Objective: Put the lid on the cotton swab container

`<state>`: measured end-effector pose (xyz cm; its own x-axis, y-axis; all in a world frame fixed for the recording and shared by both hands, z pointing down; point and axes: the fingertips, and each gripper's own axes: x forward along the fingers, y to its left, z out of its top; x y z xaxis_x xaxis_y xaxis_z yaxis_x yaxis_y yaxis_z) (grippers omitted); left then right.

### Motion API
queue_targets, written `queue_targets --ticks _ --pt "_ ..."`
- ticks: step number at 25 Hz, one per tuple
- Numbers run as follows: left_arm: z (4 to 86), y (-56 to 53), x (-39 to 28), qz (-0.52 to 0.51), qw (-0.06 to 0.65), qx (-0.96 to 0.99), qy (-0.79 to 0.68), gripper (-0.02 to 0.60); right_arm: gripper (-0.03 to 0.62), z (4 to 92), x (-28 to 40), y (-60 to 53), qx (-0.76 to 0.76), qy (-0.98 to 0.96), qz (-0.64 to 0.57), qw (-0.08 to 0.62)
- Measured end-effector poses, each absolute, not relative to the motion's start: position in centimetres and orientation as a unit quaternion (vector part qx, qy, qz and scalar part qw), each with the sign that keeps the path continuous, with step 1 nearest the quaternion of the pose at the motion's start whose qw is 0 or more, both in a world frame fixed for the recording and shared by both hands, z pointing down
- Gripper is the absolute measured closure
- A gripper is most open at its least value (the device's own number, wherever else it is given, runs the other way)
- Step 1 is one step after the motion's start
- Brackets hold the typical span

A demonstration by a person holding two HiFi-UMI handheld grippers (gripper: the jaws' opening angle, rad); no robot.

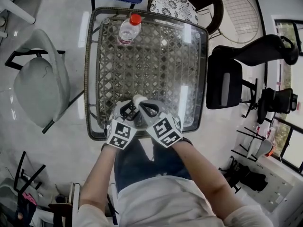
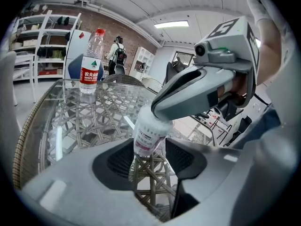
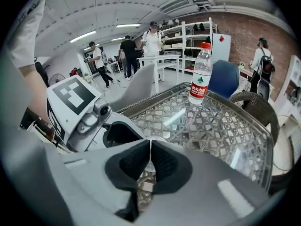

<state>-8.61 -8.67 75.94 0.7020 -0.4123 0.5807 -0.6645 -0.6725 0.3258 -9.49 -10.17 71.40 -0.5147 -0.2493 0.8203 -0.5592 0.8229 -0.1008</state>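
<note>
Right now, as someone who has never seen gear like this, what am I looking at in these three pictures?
There is no robot here: a person holds a handheld claw in each hand. One picture looks down from a head camera. The other two come from cameras riding on each claw. On the glass-topped wicker table stands a water bottle. The left claw seems to grip the cotton swab container, while the right claw, shut, sits against its top.

Table [image 1: 156, 65]: was square, a glass top over woven wicker lattice.
Water bottle [image 1: 129, 30]: stood upright near its far left corner.
</note>
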Motion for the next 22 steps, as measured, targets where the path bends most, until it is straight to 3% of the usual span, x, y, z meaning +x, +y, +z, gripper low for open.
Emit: queue_targets --ticks 15,22 --pt "74.7 -8.7 -9.7 0.248 0.255 0.882 -0.309 0.365 0.585 70.4 -9.3 -10.6 0.245 -0.859 0.205 0.400" --pt "71.5 -9.4 -11.0 0.249 0.243 0.878 -0.329 0.380 0.585 66.4 -7.6 -12.8 0.291 -0.863 0.226 0.345"
